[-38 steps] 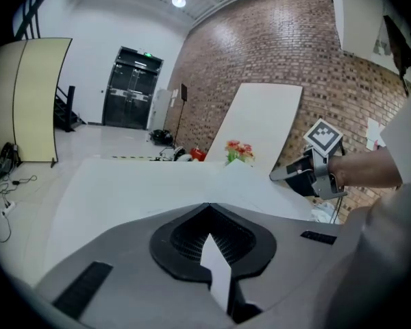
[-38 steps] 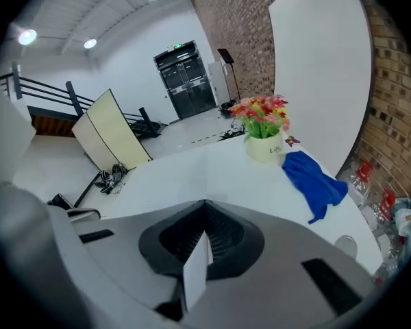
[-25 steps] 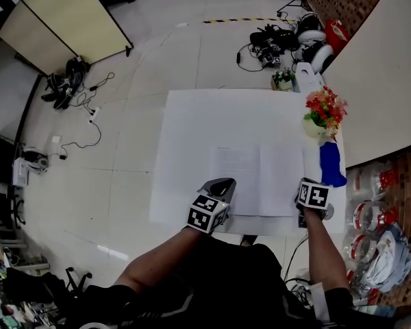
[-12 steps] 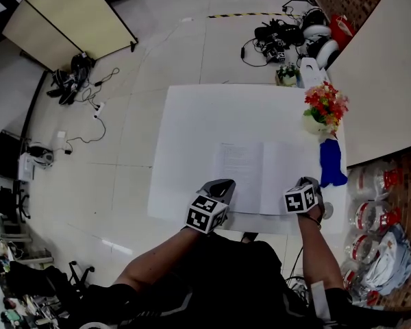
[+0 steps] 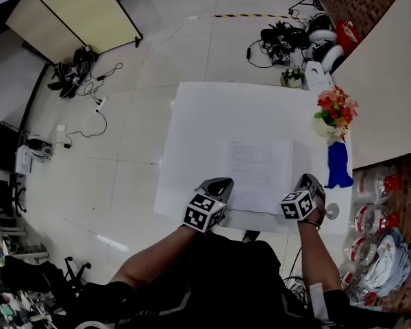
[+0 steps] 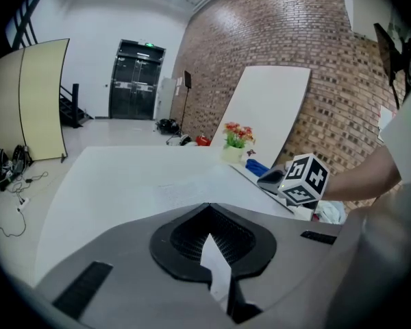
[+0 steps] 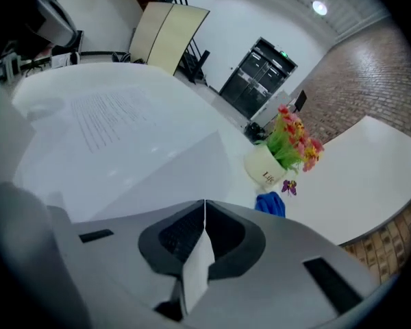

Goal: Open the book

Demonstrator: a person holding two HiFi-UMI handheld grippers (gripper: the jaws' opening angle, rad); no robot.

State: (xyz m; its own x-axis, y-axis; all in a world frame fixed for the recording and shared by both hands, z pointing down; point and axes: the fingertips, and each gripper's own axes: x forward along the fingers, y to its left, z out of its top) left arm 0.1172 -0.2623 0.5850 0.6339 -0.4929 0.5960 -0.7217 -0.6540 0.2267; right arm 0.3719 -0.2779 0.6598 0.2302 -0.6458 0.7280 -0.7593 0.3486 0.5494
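Head view | flower pot [image 5: 327, 129], blue cloth [image 5: 339, 167] right of book [image 5: 258, 177]

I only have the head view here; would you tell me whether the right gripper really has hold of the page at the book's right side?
Observer: Yes. The right gripper view shows the right gripper with its jaws shut on a thin white sheet.
Operator: Thank you. Is that page lying flat?
Observer: No. The page is lifted at a slant above the printed leaf of the book, running down toward the jaws.
Operator: And how does the left gripper stand?
Observer: The left gripper view shows the left gripper with its jaws together as well.
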